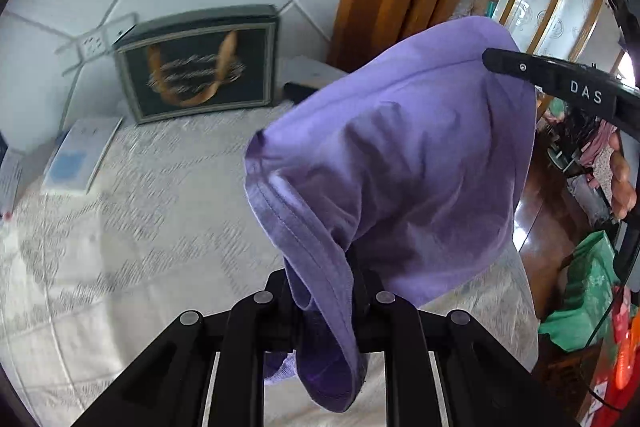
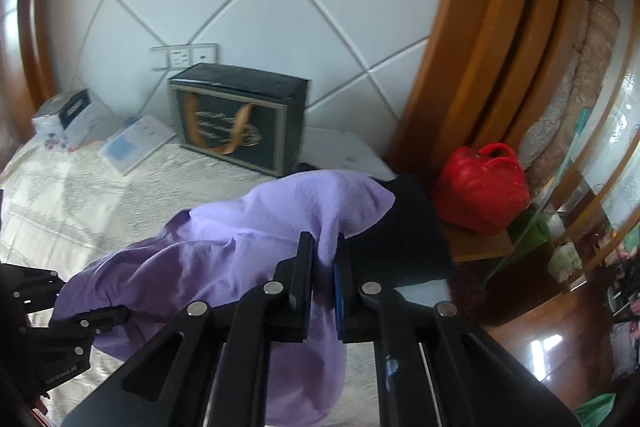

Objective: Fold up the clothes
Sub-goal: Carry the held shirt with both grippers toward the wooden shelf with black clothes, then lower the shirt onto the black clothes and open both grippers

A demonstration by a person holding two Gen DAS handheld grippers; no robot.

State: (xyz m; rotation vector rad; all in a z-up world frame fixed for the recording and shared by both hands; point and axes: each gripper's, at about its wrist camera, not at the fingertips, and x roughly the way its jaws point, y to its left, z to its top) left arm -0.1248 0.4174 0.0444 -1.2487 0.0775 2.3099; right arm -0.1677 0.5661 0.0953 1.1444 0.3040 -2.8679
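Observation:
A purple T-shirt (image 1: 400, 155) hangs above the bed, stretched between both grippers. In the left wrist view my left gripper (image 1: 320, 269) is shut on a bunched, stitched hem of the shirt, and the cloth hides most of its fingers. My right gripper (image 1: 496, 61) reaches in from the upper right and grips the shirt's far edge. In the right wrist view my right gripper (image 2: 323, 238) is shut on a fold of the purple T-shirt (image 2: 224, 259). My left gripper (image 2: 114, 315) holds the other end at the lower left.
The bed (image 2: 68, 203) has a white quilted cover. A dark gift box (image 2: 240, 119), a booklet (image 2: 136, 143) and a small carton (image 2: 66, 115) sit by the padded headboard. A dark garment (image 2: 404, 227) lies beyond the shirt. A red bag (image 2: 480, 187) rests on a wooden bedside stand.

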